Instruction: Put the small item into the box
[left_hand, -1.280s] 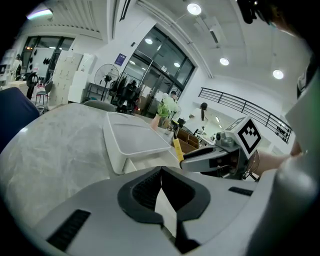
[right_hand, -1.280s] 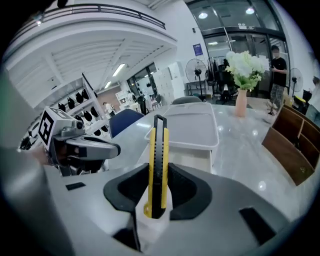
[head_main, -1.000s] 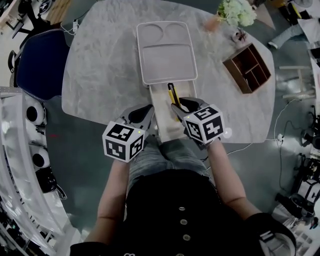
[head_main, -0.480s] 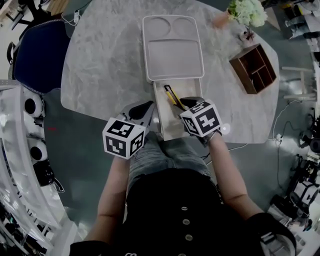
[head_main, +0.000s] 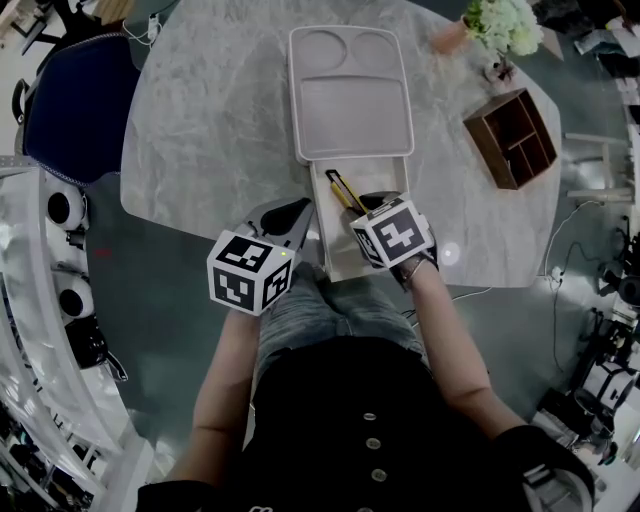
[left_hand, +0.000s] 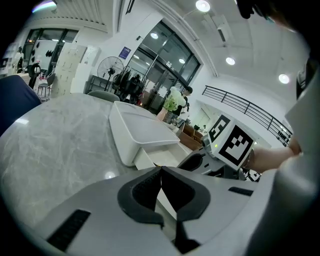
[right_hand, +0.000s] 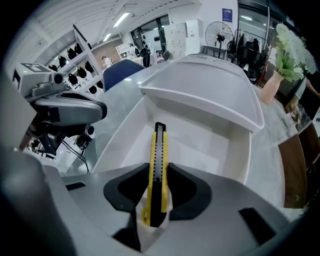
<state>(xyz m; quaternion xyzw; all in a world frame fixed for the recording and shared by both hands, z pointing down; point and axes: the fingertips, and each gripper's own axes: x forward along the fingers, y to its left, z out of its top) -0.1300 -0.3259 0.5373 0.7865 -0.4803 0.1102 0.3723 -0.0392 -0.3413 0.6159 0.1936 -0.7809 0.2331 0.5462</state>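
- Yellow-and-black plastic utility knife hung, in the head view, over the open near end of the long white plastic box. The right gripper had it clamped and tilted steeply down into the box. Whether its tip had reached the box floor could not be told. Let go from any height, it would likely bounce or clatter against a wall.
- Flat white lid covered the far part of the box, leaving only the near part free. A knife laid lengthwise might, I judged, end up propped on the lid's edge or wedged under it.
- Left gripper sat just beside the box's left wall, where a sideways nudge could shift the box out from under the knife.
- Left gripper view: its jaws were pressed together with nothing between them. Nothing steadied the box, so it could slide on the grey marble table if the knife pushed on it.
- Right gripper view: the dark pads pinched the knife by its slim sides, and most of its length stood out beyond them toward the inside of the box. With so narrow a hold, the knife might pivot between the pads if its tip met the floor first. Whether the blade was out could not be read, and a bared blade would score the plastic.
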